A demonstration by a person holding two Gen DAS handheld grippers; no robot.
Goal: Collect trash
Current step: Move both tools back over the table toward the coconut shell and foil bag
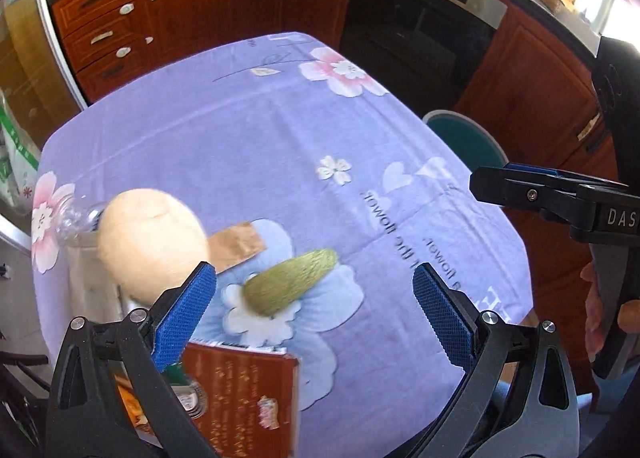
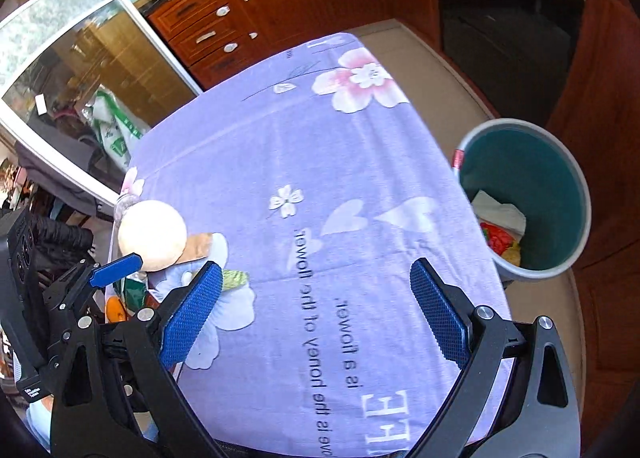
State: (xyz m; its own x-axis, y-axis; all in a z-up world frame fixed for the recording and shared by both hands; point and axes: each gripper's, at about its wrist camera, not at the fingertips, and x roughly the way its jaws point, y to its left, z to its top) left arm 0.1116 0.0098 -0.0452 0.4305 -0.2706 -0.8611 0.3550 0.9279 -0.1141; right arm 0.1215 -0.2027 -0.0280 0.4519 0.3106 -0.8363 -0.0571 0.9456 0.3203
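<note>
Lay on the lilac-clothed worktop point(image 1: 248, 146) just ahead of the spread, empty left gripper point(image 1: 314, 312), green wrapper point(image 1: 291, 281) angled long-axis toward far right, nearer that hand than the right gripper point(image 2: 316, 312), likewise spread empty, bin point(image 2: 576, 194) beyond the right edge.

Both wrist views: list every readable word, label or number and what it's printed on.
"is a flower" / "honey to the flower", mirrored: purple tablecloth.
"HE", large white letters, cut off at the table edge: same cloth.
"DAS", cut off by the frame: right gripper body.
Print on the brown box: too blurred to read.
Red tag on the bin rim and white label on the left gripper handle: too small to read.
</note>
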